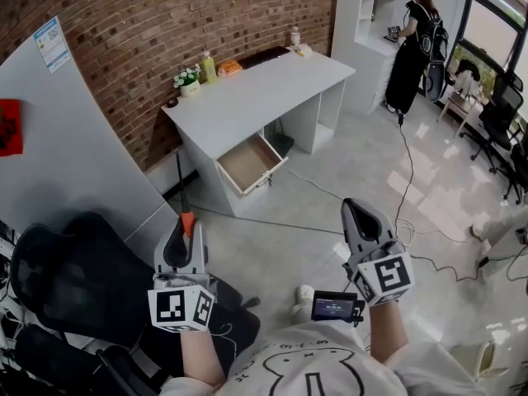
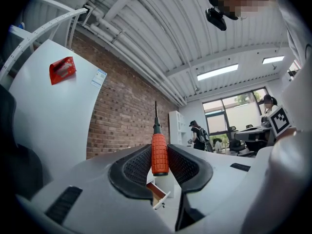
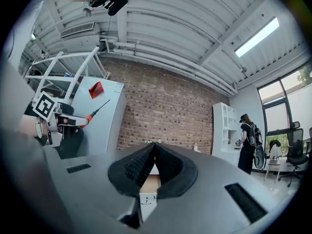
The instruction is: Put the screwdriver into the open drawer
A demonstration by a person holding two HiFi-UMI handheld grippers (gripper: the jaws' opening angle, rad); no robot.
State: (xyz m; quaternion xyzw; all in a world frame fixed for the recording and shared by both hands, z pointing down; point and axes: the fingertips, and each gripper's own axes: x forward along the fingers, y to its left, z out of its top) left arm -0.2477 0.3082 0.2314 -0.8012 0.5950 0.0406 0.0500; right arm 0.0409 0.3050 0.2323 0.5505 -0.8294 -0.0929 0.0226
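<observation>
The screwdriver (image 2: 159,152) sits clamped between the left gripper's (image 1: 183,236) black ribbed pads, which press on its handle from both sides. The handle is short, orange-red and stubby, with a grid of small raised squares over its surface and a flat butt end. Above it comes a dark collar, then a thin dark shaft that narrows to a fine tip. In the left gripper view the tool stands straight up at 12 o'clock out of the jaws. In the head view only a bit of the orange handle shows past the jaw tips, with the shaft running on towards 12 o'clock against the white panel (image 1: 74,147). The right gripper (image 1: 356,214) holds nothing; its pads meet along their length with no gap between them. In the head view the left gripper is at 7 o'clock and the right gripper at 5 o'clock, well apart, both above the pale floor. The open drawer (image 1: 247,162) is near the middle of that view, at about 1 o'clock from the screwdriver and well apart from it. It is pulled out from under the white desk (image 1: 272,85), showing a white front and a bare light-brown inside. On the desk, along the brick wall (image 1: 165,23), stand a small flower pot (image 1: 188,79) and a yellow-green bottle (image 1: 208,66). A black chair (image 1: 74,279) is at 8 o'clock, and a person in black (image 1: 412,44) stands at 2 o'clock.
</observation>
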